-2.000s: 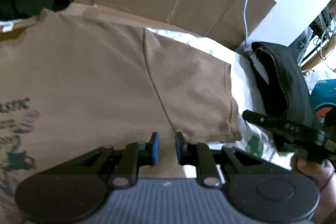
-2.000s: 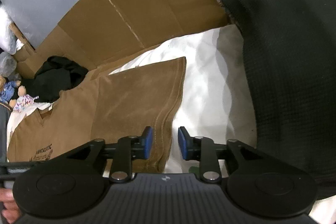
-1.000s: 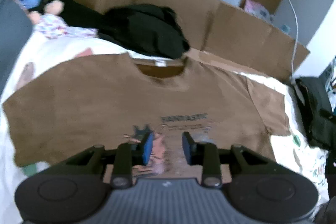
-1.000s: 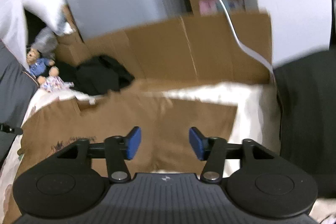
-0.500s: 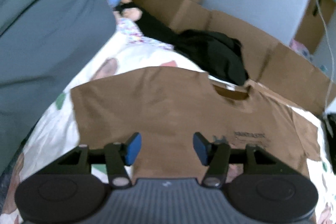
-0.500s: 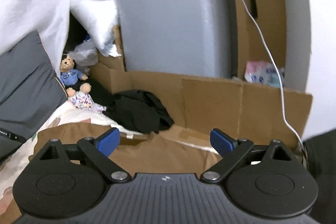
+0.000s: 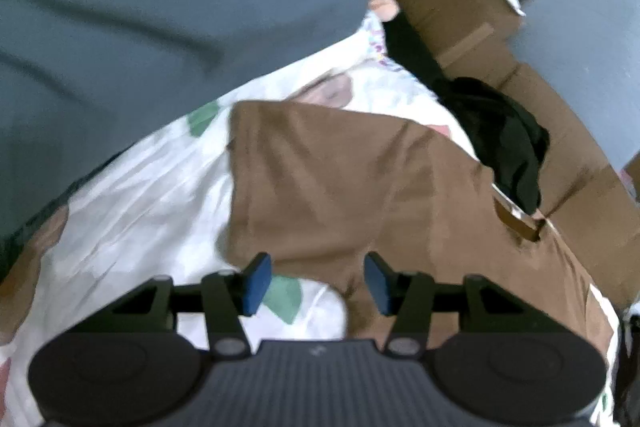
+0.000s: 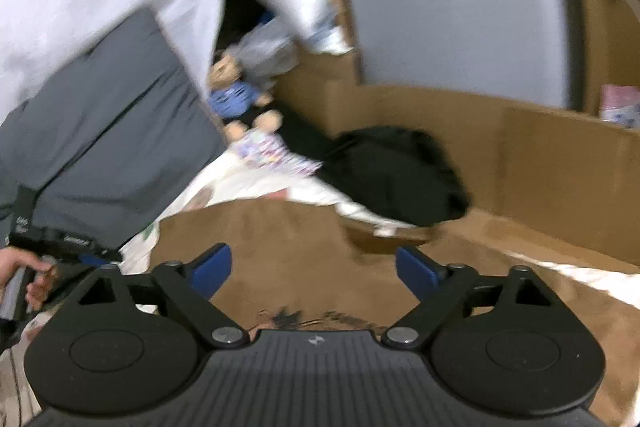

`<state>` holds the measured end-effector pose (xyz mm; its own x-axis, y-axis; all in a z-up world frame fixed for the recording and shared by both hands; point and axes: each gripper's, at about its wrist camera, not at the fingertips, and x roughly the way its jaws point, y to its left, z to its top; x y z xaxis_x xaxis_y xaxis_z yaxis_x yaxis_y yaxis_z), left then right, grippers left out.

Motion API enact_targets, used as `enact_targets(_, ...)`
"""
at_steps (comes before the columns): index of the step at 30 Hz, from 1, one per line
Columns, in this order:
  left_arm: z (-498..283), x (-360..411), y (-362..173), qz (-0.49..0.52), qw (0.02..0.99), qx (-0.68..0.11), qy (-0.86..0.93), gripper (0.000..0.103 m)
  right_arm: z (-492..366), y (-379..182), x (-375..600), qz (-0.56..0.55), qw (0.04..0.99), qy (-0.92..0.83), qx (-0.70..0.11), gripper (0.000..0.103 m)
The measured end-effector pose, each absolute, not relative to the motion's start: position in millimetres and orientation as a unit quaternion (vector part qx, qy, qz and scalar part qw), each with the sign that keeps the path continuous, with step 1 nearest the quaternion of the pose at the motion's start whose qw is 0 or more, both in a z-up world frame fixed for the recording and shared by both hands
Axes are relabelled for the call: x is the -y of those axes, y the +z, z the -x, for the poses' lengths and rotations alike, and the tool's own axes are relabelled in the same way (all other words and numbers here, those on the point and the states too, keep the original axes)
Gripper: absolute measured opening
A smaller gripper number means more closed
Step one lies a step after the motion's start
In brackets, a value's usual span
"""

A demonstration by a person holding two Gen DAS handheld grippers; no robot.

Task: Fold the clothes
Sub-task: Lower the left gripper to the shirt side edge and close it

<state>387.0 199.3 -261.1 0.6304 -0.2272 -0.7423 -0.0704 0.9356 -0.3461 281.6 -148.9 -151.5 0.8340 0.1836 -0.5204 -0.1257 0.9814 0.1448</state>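
The brown shirt [image 7: 360, 187] lay flat on the bed's white sheet [image 7: 132, 219], collar toward the cardboard [image 7: 560, 115] and the black garment [image 7: 500, 143] heaped beside it. The left tool [image 7: 316, 281] hung over the shirt's left sleeve, near that sleeve's lower edge, its blue pads spread and holding nothing. The right tool [image 8: 316, 269] was poised above the chest print, its pads spread wider, also empty. In the right view the left tool [image 8: 86, 259] and the hand [image 8: 24, 279] gripping it showed at the sleeve side.

No fold looked started; the next move was probably a pinch at the sleeve or its hem.

Risks from here: the sleeve lay directly on the loose sheet, so pads closing too low could catch sheet along with shirt and drag both. Pinching only the top layer would leave the back layer behind and bunch the fold. The black garment touched the collar area, so a sweep toward it could snag. Both views were blurred, so exact pad height above the cloth could not be told.
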Motion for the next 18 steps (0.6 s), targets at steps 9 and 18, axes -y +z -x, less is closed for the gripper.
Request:
enact_targets(9, -403, -241, -308, 0.296, 0.840, -0.455, 0.013, 0.036, -333, -173, 92, -0.059, 0.936, 0.141, -0.317, 0.066)
enact_targets(18, -411, -255, -347, 0.374, 0.805, -0.458, 0.053, 0.032, -355, -201, 61, -0.066, 0.916, 0.170, -0.357, 0.061)
